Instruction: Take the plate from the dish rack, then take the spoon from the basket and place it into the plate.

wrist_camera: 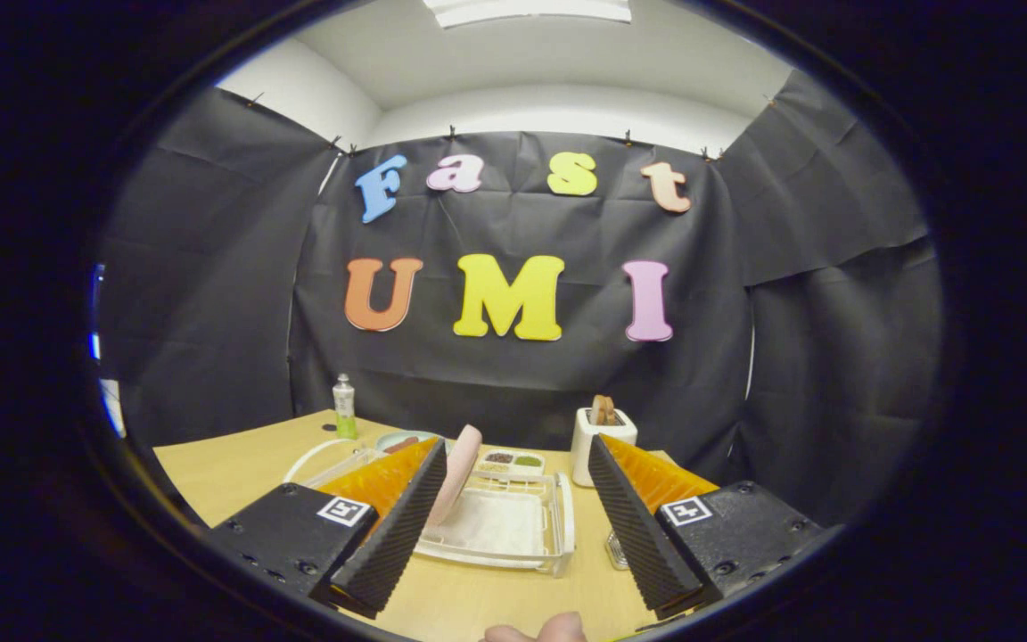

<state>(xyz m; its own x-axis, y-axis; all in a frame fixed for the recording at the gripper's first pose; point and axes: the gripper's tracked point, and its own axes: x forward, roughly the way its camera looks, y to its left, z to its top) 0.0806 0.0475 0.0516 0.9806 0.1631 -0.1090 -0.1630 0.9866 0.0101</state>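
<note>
A pink plate (457, 473) stands on edge, leaning, at the left end of a white dish rack (558, 522) on the wooden table. My gripper (515, 443) is open and wide, a little above and short of the rack. The plate lies just inside the left finger (393, 526), close to it, and I cannot tell whether they touch. The right finger (634, 517) stands apart, past the rack's right end. Nothing is held. A white wire loop (313, 456), maybe part of the basket, shows beyond the left finger, mostly hidden by it.
Beyond the rack sit a small divided tray (510, 461) of dark and green bits, a teal dish (402, 440), a green bottle (344, 407) and a white toaster (601, 441) with bread. A small glass item (617, 550) sits by the right finger. A person's fingertips (538, 631) show below.
</note>
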